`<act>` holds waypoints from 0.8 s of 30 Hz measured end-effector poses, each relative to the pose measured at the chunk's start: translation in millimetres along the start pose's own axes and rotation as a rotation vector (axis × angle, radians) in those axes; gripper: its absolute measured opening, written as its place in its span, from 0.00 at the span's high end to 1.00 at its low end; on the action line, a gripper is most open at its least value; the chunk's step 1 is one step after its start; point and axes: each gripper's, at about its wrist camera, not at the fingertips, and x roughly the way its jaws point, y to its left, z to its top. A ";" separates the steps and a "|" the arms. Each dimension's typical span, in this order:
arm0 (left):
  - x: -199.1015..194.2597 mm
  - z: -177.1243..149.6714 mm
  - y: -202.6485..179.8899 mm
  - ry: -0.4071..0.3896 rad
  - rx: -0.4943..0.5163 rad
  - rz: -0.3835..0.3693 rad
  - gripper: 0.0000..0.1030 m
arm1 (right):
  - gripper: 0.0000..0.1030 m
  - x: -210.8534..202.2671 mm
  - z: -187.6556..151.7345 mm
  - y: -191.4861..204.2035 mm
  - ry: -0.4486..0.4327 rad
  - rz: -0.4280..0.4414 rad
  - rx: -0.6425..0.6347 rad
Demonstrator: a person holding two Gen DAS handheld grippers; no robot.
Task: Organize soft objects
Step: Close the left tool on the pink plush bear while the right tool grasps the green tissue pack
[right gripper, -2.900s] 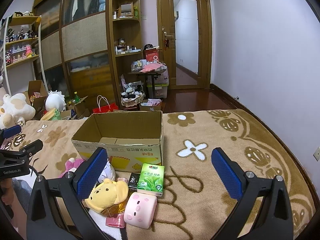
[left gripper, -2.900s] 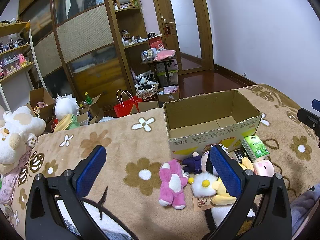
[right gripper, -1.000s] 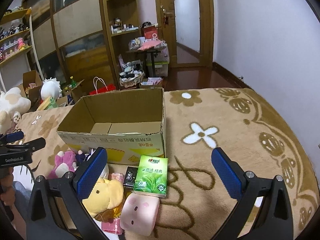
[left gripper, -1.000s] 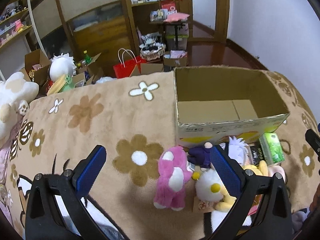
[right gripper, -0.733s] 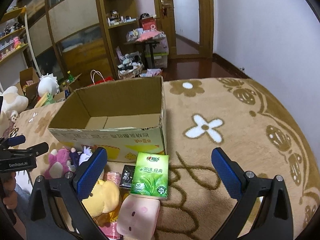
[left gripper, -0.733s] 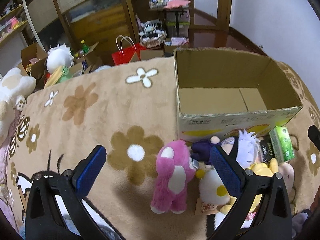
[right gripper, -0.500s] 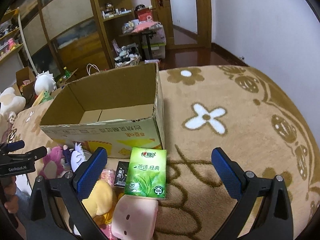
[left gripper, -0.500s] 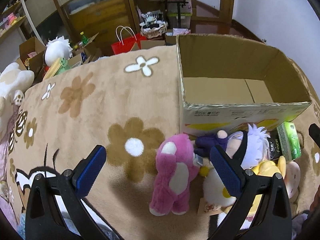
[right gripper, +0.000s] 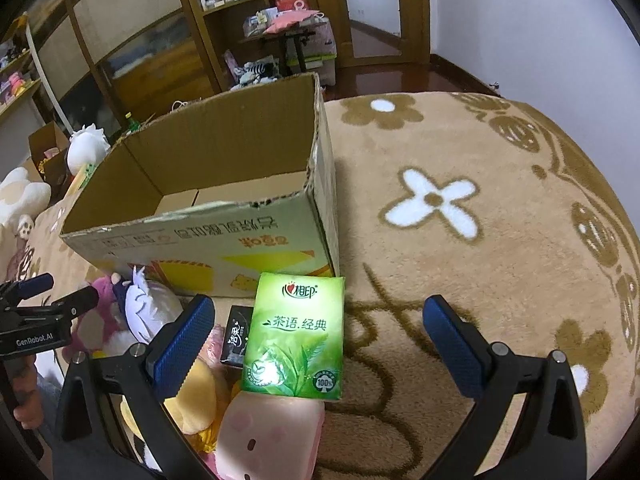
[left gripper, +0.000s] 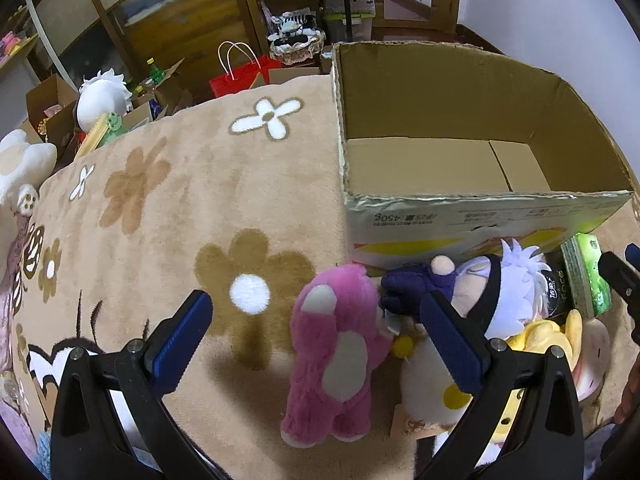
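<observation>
Cardboard box: one, open-topped, nothing visible inside, standing on a tan blanket printed with brown and white flowers; yellow print on its near wall.

Soft toys: five counted, clustered on the blanket just before the box's near wall.
- Pink plush bear: one, magenta fur with pale patches, lying just off the box's left corner.
- White-haired doll: one, black band across the eyes, dark purple sleeve and a pale hand reaching toward the bear; it leans against the box front.
- White plush with yellow spots: one, partly hidden behind a tong finger.
- Yellow plush: one, beside the white one; form unclear.
- Pink cube pillow: one, pale pink with small dark face marks, nearest the right camera.

Packets: two. Green tissue pack, leaf print, resting tilted on the pink cube and near the box's right corner; small black packet just left of it.

Left tongs: spread wide, holding nothing, blue pads either side of the pink bear without touching it.

Right tongs: spread wide, holding nothing, the green pack lying between the pads.

Background: one red paper bag on the floor; wooden cabinets behind.
</observation>
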 end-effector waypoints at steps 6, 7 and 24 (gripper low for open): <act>13.8 -0.7 3.2 0.051 -0.025 -0.008 0.01 | 0.00 11.8 -3.6 0.1 0.034 -0.001 -0.014; 15.8 -1.0 3.6 0.058 -0.031 -0.014 0.01 | 0.00 12.9 -4.0 0.3 0.038 -0.002 -0.016; 39.1 -9.2 2.3 0.148 -0.046 -0.035 0.25 | 0.13 21.4 -7.6 3.0 0.093 0.024 -0.025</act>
